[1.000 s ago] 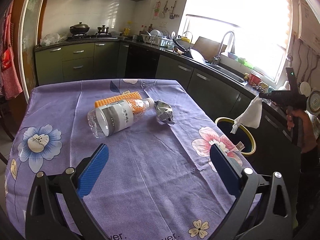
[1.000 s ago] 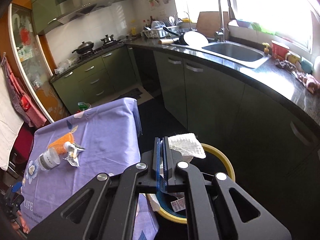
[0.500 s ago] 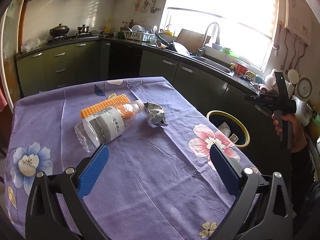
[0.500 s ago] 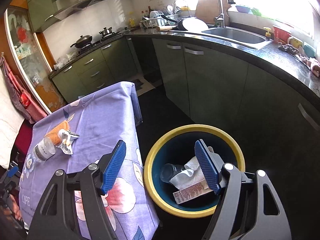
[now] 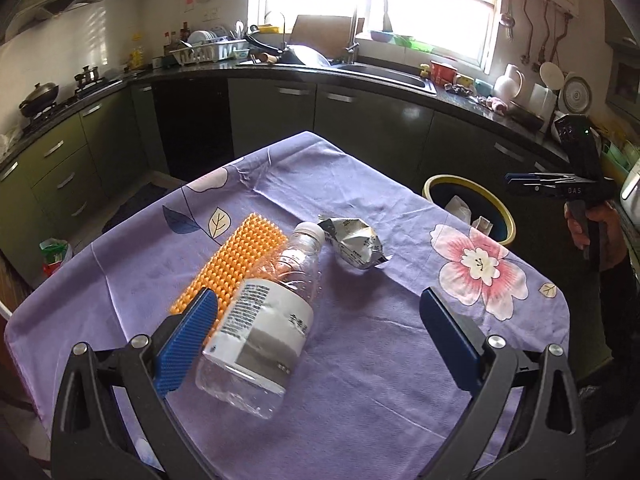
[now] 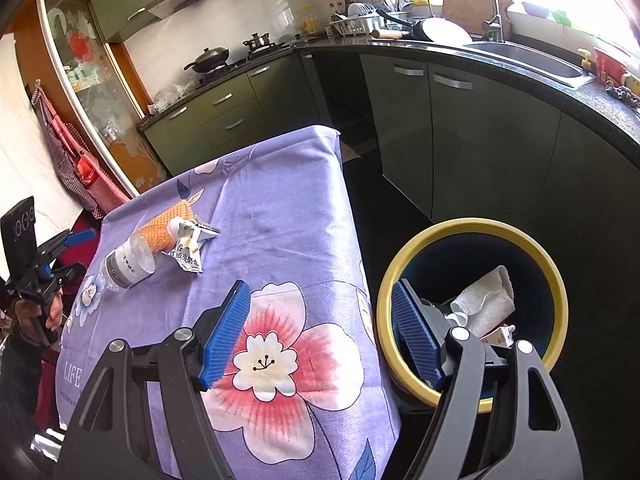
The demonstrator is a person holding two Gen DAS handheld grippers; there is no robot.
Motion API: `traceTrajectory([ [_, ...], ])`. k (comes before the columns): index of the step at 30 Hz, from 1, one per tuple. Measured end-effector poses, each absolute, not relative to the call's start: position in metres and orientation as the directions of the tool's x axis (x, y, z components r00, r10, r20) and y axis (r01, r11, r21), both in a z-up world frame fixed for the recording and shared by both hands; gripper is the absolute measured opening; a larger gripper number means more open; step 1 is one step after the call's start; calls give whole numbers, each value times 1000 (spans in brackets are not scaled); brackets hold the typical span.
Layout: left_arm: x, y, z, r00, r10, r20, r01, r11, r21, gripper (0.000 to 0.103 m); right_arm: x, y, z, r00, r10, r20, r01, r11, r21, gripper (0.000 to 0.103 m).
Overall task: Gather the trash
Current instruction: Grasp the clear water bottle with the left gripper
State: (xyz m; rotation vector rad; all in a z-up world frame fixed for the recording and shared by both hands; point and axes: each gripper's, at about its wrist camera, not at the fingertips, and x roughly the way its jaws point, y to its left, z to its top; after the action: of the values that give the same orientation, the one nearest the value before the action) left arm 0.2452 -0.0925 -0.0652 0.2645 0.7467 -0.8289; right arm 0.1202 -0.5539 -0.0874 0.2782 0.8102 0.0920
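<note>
A clear plastic bottle (image 5: 264, 320) with a white label lies on the purple flowered tablecloth (image 5: 360, 380), beside an orange spiky mat (image 5: 236, 264) and a crumpled silver wrapper (image 5: 356, 246). My left gripper (image 5: 316, 338) is open, its left pad next to the bottle's label. My right gripper (image 6: 320, 334) is open and empty, above the table's edge and the yellow-rimmed bin (image 6: 556, 280). A white tissue (image 6: 486, 300) lies in the bin with other trash. The bottle (image 6: 128, 264) and wrapper (image 6: 190, 248) also show in the right wrist view.
The bin (image 5: 500, 208) stands on the floor by the table's right side. Dark green cabinets (image 5: 360, 120) and a counter with a sink (image 5: 384, 70) curve behind. The other gripper (image 5: 560, 188) shows at the far right in the left wrist view.
My right gripper opened and the white tissue dropped into the bin; it then swung left toward the table. My left gripper moved forward and down to the bottle.
</note>
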Motion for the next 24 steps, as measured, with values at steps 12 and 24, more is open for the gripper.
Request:
traceTrajectory([
  [12,280,-113,-109,287,-523,-802,823,563,-73,96,130,-549,-104,656,188,-731,52,955,292,74],
  [24,275,-131,-138,227,-452,-862,819,568,-82,70,140,-550,-124,628,219,-747,52,946,320,74],
])
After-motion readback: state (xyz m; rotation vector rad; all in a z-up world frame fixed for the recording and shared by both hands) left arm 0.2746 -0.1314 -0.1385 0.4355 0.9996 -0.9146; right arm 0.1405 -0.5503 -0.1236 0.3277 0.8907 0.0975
